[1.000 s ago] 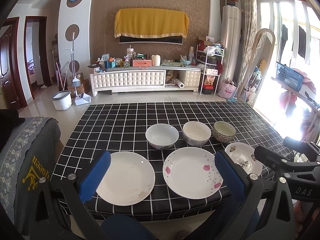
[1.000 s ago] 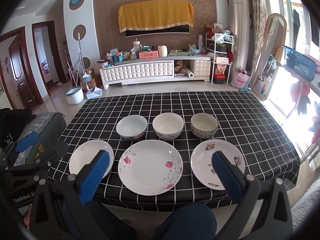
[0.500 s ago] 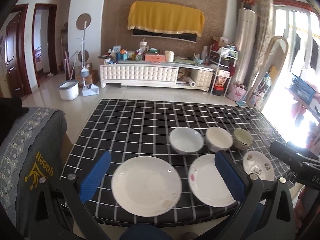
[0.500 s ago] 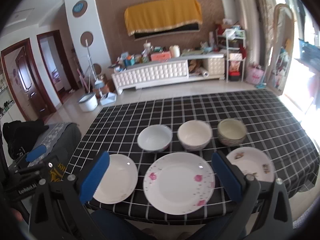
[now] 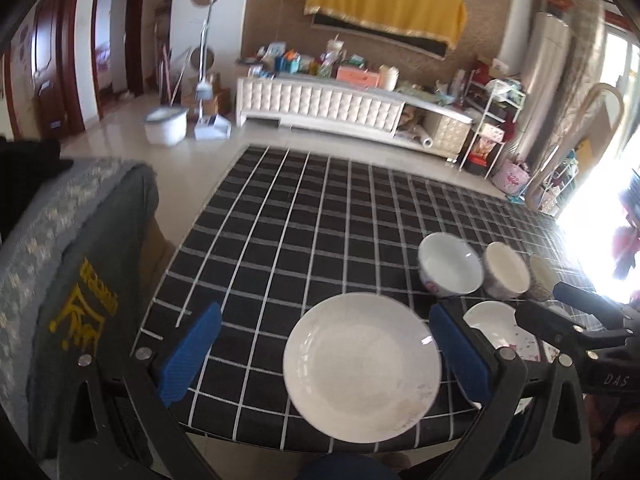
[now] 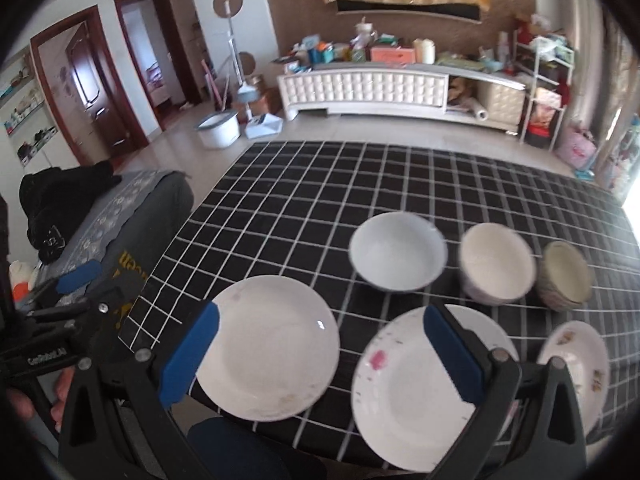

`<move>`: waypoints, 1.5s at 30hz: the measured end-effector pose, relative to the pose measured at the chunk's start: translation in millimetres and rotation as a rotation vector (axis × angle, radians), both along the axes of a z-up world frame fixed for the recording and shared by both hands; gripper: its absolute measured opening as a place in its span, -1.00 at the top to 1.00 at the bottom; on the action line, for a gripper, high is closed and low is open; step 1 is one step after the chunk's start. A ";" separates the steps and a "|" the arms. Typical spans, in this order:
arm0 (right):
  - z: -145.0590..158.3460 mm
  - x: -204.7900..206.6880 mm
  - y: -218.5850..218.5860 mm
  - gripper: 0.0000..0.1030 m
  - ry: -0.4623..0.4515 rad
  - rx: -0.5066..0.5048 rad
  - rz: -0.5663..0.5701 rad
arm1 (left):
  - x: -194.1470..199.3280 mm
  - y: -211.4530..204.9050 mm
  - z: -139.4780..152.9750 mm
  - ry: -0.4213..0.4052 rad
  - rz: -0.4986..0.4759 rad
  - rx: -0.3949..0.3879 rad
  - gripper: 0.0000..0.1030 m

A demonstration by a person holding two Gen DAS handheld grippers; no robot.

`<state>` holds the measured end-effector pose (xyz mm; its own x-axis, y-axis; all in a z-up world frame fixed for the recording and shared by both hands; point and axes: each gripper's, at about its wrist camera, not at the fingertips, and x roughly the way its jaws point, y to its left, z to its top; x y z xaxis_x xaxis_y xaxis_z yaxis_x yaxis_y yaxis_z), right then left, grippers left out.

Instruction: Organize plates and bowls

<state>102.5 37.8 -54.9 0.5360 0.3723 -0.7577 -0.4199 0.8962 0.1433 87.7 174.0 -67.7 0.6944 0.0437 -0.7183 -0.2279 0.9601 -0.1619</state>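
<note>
Nothing is gripped: left gripper (image 5: 324,348) and right gripper (image 6: 320,354) hover with jaws apart near the table's (image 5: 304,216) near edge. Three plates lie nearest, the plain plate (image 5: 362,366) leftmost; three bowls (image 6: 398,258) line up behind, likely awaiting stacking.

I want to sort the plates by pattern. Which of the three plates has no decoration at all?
The plain white plate, leftmost in the front row. The middle plate has pink flowers, and the right plate has small brownish motifs.
</note>
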 end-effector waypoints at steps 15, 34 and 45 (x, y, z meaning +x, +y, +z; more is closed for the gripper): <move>-86.6 31.5 31.9 -0.55 0.207 -0.090 0.125 | 28.2 31.3 -98.1 0.297 0.037 -0.096 -0.90; -126.7 40.9 31.4 0.31 0.273 -0.202 0.120 | 37.9 26.6 -142.2 0.409 -0.001 -0.154 0.65; -125.8 43.0 31.0 0.43 0.294 -0.194 0.053 | 36.4 16.9 -145.9 0.421 -0.012 -0.154 0.69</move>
<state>145.6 68.8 -180.6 0.2682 0.2277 -0.9361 -0.4329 0.8965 0.0941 124.2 190.9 -213.6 0.3401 -0.0921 -0.9359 -0.2938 0.9350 -0.1988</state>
